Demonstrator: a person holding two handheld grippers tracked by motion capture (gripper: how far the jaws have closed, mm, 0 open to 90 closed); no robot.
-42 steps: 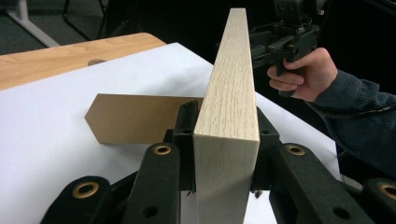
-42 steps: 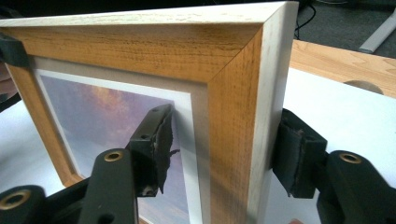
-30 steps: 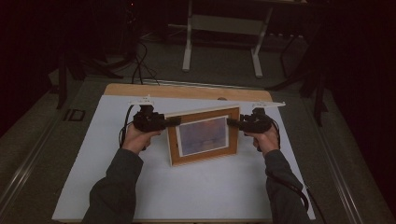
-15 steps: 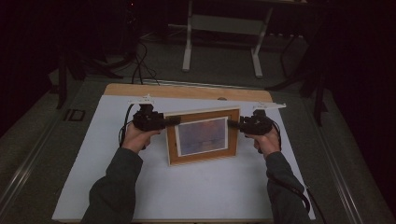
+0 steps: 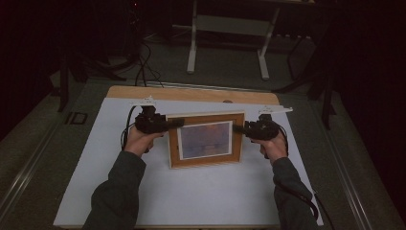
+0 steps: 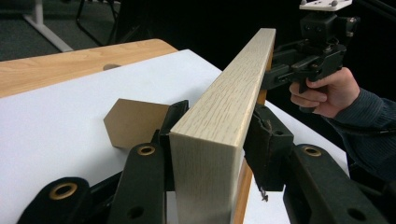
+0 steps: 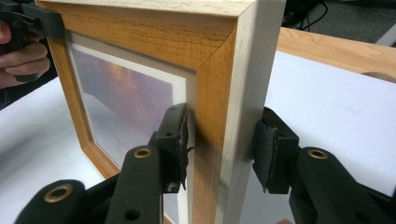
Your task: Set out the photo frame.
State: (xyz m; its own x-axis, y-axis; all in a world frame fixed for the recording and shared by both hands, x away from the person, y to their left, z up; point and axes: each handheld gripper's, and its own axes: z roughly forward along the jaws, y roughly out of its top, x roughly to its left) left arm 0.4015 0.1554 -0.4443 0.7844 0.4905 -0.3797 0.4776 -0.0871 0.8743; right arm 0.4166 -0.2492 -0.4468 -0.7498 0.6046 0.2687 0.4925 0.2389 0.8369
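A wooden picture frame (image 5: pixel 206 139) with an orange and purple picture stands leaning back over the white sheet (image 5: pixel 191 201), held at both side edges. My left gripper (image 5: pixel 173 123) is shut on its left side, and my right gripper (image 5: pixel 239 128) on its right side. In the left gripper view the pale frame edge (image 6: pixel 229 107) runs between my jaws, with the brown back stand (image 6: pixel 133 122) behind it and the right gripper (image 6: pixel 280 74) at the far end. In the right gripper view my gripper (image 7: pixel 224 154) clamps the frame (image 7: pixel 140 28) beside the picture (image 7: pixel 126 98).
The white sheet covers a wooden table whose bare strip (image 5: pixel 191 93) runs along the far edge. Beyond the table are a stand's white legs (image 5: pixel 194 48) and cables (image 5: pixel 143 62) on the dark floor. Open sheet lies in front of the frame.
The frame has turned a little so its top edge lies more level. Both grippers keep their hold and have barely shifted.
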